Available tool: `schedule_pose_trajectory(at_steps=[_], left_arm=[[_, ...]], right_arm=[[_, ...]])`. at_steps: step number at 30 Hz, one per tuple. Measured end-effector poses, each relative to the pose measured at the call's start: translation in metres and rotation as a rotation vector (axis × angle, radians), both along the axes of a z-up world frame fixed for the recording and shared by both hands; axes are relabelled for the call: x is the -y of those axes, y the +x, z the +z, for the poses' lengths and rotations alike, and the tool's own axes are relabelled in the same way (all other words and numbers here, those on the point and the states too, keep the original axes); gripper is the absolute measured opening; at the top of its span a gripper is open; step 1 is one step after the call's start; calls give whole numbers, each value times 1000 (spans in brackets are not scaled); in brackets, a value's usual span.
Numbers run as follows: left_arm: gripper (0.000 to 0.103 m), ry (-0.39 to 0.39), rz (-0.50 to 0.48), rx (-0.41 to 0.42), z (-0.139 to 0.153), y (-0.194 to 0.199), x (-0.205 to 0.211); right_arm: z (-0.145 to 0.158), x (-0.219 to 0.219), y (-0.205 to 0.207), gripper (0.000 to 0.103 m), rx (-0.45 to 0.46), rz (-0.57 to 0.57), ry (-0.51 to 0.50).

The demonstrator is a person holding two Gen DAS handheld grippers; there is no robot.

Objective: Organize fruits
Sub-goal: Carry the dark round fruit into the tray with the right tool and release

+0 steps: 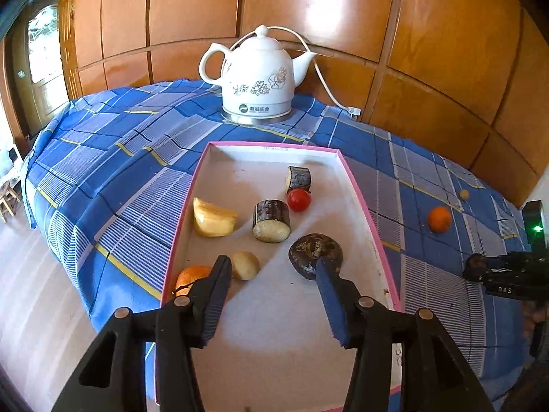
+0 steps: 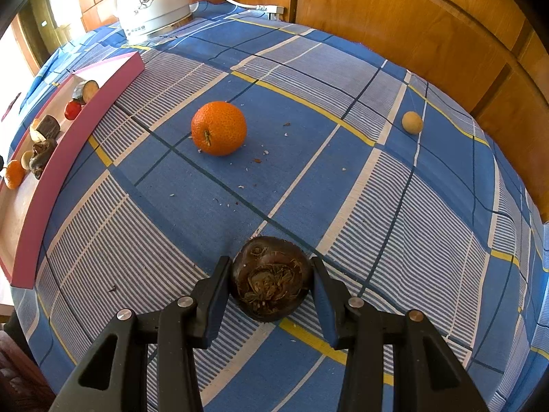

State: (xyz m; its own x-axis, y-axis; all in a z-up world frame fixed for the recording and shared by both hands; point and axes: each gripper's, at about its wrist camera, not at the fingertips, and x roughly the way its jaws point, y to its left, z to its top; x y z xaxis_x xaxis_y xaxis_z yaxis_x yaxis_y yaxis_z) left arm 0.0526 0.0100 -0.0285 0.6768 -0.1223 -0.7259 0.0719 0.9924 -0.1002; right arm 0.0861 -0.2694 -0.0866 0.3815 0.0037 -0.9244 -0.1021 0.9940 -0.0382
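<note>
This looks like a home room: a table with a blue checked cloth (image 1: 113,158), a white flowered electric kettle (image 1: 257,75) at 12 o'clock, and glossy wooden wall panels (image 1: 429,34) behind.

White kettle (image 1: 258,79) w/ cord (image 1: 322,79), plaid cloth (image 1: 113,158).

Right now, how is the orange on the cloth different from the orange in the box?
The cloth orange lies outside the box, whole and round, with its stem scar showing. The box orange lies in the near corner, half hidden behind the left claw. Both have bright orange skin, and neither is gripped.
</note>
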Motion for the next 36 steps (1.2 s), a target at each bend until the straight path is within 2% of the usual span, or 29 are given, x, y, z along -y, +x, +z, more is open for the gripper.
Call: schedule_pose_trajectory(at_steps=[15, 24, 29, 36], left_arm=[[56, -18, 20, -7, 1, -2, -11], [56, -26, 27, -10, -2, -2, -18], [56, -27, 33, -22, -6, -3, -22], [56, -36, 57, -13, -5, -3, -32]], right_arm=[[0, -2, -2, 45, 7, -4, -16], [5, -3, 4, 45, -31, -41, -18], [22, -21, 7, 45, 14, -16, 45], [58, -77, 26, 45, 100, 87, 212]])
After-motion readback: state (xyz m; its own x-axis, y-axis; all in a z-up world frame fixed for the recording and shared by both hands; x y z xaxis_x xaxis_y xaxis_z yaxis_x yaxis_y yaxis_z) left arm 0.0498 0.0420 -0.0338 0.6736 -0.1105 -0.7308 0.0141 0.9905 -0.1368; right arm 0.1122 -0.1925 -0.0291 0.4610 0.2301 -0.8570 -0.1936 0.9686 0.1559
